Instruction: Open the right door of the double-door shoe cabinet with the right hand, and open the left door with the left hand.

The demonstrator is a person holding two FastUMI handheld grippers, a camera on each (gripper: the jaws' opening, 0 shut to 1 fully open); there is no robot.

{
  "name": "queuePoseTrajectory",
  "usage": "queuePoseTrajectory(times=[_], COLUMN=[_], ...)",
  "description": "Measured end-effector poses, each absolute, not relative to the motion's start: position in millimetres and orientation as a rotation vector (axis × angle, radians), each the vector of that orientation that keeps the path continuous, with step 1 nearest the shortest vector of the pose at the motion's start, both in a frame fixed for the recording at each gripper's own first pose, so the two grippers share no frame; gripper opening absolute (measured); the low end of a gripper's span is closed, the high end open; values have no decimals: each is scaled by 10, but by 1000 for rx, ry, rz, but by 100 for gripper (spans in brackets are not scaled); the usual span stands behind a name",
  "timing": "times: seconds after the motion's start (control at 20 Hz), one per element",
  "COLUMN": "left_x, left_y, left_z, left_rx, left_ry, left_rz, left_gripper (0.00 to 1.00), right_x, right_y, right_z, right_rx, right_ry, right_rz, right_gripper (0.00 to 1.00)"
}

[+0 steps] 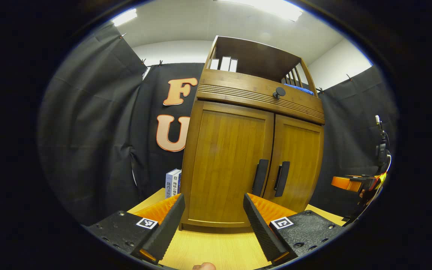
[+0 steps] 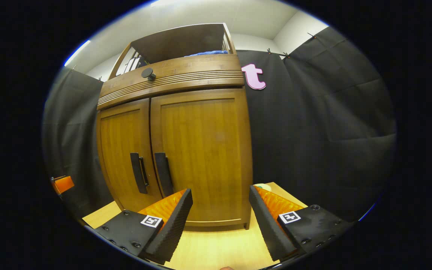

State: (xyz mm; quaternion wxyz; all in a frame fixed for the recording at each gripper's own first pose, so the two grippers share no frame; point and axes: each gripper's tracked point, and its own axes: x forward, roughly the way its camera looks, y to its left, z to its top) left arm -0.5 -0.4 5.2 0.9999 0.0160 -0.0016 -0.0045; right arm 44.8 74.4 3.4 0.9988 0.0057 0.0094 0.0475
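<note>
Shoe cabinet (image 1: 253,150), of brown wood, stood upright on the pale tabletop (image 1: 216,251), filling the centre of the left gripper view and sitting centre-left in the right gripper view (image 2: 174,150). Both doors shut, meeting at a narrow vertical seam. Left door (image 1: 227,165) and right door (image 1: 298,165) each fitted with a dark vertical bar handle beside the seam: left handle (image 1: 260,177) and right handle (image 1: 282,179) just apart, low on the doors. Same pair seen at lower left of the right gripper view, right handle (image 2: 163,174) nearer centre, left handle (image 2: 139,172) further left. Above the doors, a ribbed drawer front with a round dark knob (image 1: 279,92), not part of the job. Left gripper (image 1: 214,221) held spread wide, empty, well short of the cabinet; right gripper (image 2: 219,215) likewise wide and empty, aimed at the right door's plain panel rather than its handle. Judged stiff and solid, doors rigid on hinges, likely swinging in an arc with modest pull; handles probably smooth, so best pinched across the bar near its middle and drawn outward along the hinge arc, not straight back. Cabinet itself looked heavy enough to stay put, though not certain. Books (image 1: 173,183) stood at the cabinet's left side.
</note>
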Motion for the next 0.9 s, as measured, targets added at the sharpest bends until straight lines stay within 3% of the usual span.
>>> queuePoseTrajectory(times=[0.85,0.9], left_x=[-15,-8], left_y=[105,129], left_z=[-1,1], left_rx=[29,24], left_ry=[25,24], left_rz=[51,58], left_gripper=[92,94], right_x=[1484,1583], right_y=[1902,1962], right_z=[-305,-328], right_rx=[-36,-44], right_ry=[89,86], right_rz=[173,177], right_gripper=[98,89])
